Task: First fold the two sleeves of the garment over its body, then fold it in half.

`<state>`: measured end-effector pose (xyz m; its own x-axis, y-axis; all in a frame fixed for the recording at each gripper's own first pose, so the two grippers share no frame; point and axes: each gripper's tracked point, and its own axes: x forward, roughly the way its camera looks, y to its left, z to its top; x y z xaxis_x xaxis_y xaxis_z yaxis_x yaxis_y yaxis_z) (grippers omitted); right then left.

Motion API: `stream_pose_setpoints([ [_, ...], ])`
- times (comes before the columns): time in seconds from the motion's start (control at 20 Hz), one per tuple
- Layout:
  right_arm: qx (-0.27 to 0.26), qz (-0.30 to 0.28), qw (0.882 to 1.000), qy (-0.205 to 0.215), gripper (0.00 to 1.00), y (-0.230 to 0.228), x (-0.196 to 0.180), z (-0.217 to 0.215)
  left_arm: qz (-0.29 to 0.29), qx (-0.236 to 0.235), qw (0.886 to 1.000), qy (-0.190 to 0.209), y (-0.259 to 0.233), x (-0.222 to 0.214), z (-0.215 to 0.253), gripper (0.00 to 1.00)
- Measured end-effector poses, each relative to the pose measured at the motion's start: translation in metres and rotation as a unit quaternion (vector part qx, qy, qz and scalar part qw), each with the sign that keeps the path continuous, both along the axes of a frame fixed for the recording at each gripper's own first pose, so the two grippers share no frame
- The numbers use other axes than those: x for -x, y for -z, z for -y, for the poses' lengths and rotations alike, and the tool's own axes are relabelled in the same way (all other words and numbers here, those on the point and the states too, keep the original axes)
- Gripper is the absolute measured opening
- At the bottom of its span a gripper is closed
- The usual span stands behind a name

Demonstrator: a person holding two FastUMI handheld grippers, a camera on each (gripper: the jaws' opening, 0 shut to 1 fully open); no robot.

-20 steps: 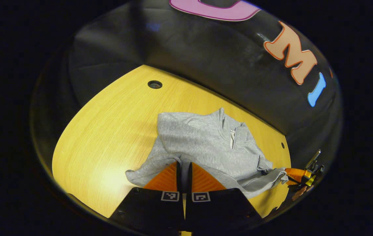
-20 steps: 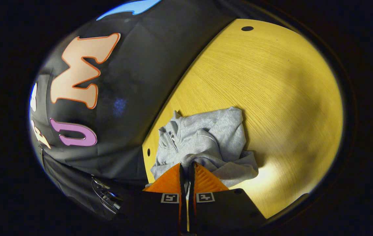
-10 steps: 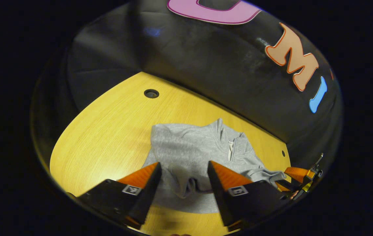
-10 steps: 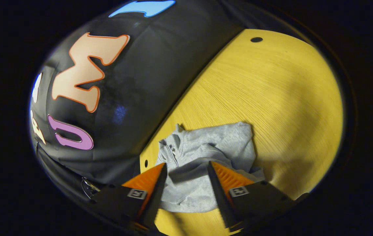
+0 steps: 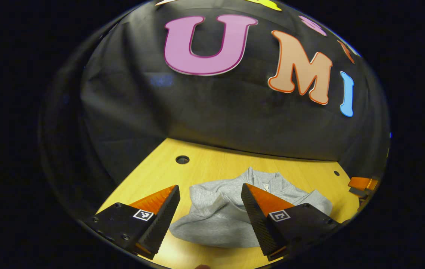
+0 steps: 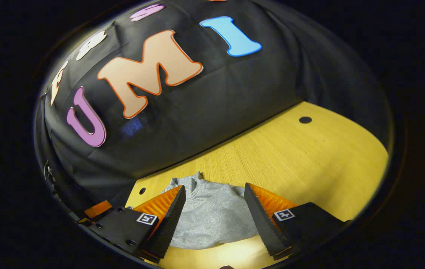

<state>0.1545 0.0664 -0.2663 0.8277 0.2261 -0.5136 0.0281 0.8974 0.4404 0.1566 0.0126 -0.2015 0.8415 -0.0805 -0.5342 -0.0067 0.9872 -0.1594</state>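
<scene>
Wooden table bears one folded garment; two tongs gape.

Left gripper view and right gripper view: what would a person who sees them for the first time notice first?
First, the grey garment, lying in a folded bundle on the yellow wooden table, near the edge by the black cloth wall. Next, the left gripper and the right gripper: each has its jaws wide apart, holding nothing, with the garment in the gap behind them.
</scene>
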Motion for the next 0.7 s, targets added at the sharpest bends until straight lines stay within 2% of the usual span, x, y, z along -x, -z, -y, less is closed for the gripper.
stream_pose_setpoints([
  [0.15,0.081,0.067,0.994,0.007,0.97,-0.03,0.015,0.021,0.029,-0.039,0.999,0.018,-0.023,0.018,0.004,0.95],
  [0.3,0.146,0.143,0.979,-0.006,0.97,-0.067,0.036,0.024,0.058,-0.056,0.997,0.023,-0.045,0.037,0.008,0.95],
  [0.5,0.184,0.193,0.964,-0.022,0.97,-0.092,0.057,0.019,0.113,-0.056,0.992,0.026,-0.077,0.059,0.012,0.94],
  [0.7,0.176,0.214,0.96,-0.033,0.98,-0.114,0.074,0.01,0.13,-0.069,0.989,0.009,-0.092,0.068,0.0,0.96],
])
